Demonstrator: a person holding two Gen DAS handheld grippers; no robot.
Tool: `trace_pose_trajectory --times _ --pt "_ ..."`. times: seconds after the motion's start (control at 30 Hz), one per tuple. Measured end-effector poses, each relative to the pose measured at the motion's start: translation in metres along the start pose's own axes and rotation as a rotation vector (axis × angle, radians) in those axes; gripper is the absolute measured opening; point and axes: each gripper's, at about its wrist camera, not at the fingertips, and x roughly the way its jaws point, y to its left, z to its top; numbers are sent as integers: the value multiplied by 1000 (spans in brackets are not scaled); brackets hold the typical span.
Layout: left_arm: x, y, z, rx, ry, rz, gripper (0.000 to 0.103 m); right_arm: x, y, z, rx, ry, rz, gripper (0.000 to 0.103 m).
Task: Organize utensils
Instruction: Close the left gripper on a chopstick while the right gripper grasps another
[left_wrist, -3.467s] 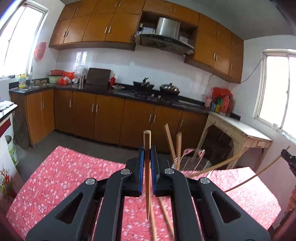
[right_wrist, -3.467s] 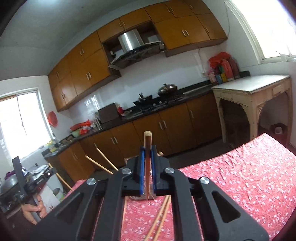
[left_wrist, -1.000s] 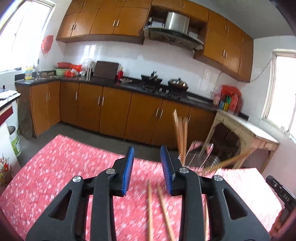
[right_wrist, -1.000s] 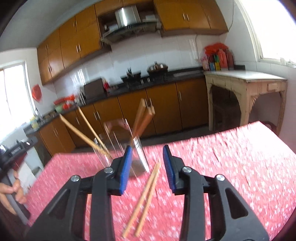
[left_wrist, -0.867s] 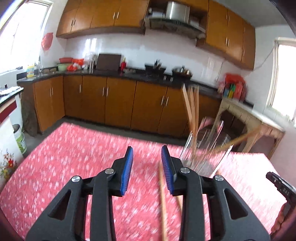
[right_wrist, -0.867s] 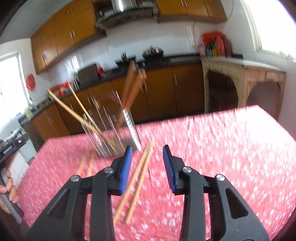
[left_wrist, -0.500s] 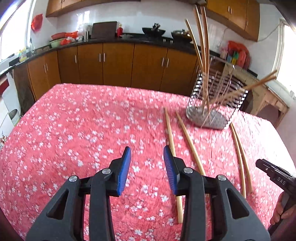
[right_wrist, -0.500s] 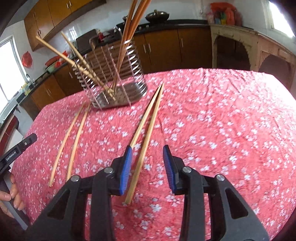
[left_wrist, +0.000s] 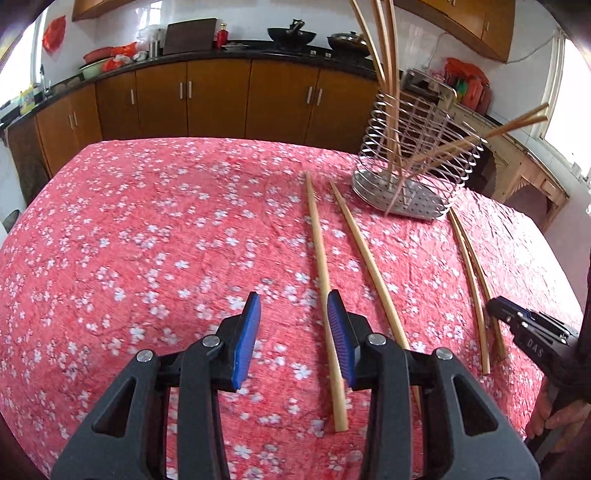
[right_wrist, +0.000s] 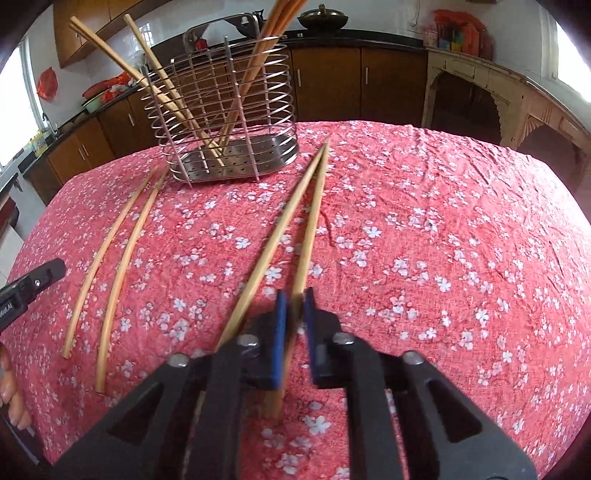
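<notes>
Nearest us, our right claw (right_wrist: 293, 314) has its blue pads closed on the near end of a chopstick (right_wrist: 309, 225), the right-hand one of a pair whose long axes run straight away from us and meet at their far tips. Its partner (right_wrist: 271, 240) lies just left of the pads, untouched. Our left claw (left_wrist: 293, 332) hangs open above the red cloth (left_wrist: 129, 229), gripping nothing; another chopstick (left_wrist: 320, 258) lies along its right pad, a fourth (left_wrist: 365, 258) just right of that, both pointing away toward the rack. We judge the left claw must shift right to straddle its stick. Farther off stands the wire rack (right_wrist: 225, 110), already holding several chopsticks upright
</notes>
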Motion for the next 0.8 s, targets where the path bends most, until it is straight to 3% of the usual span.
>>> trace_pose_trajectory --times 0.3,0.4,0.47,0.53,0.8 --pt "16 -17 -6 48 58 2 38 0 -71 12 210 -9 -110 8" --pt "22 -22 -8 70 72 19 32 0 -77 11 206 -10 -112 8" --pt "24 -28 -8 97 66 50 15 0 -76 11 195 -11 -116 8" --pt "28 -29 -7 105 66 78 7 1 -75 11 180 -12 -112 8" --pt "45 6 18 51 61 140 7 5 -66 16 127 -15 -108 8"
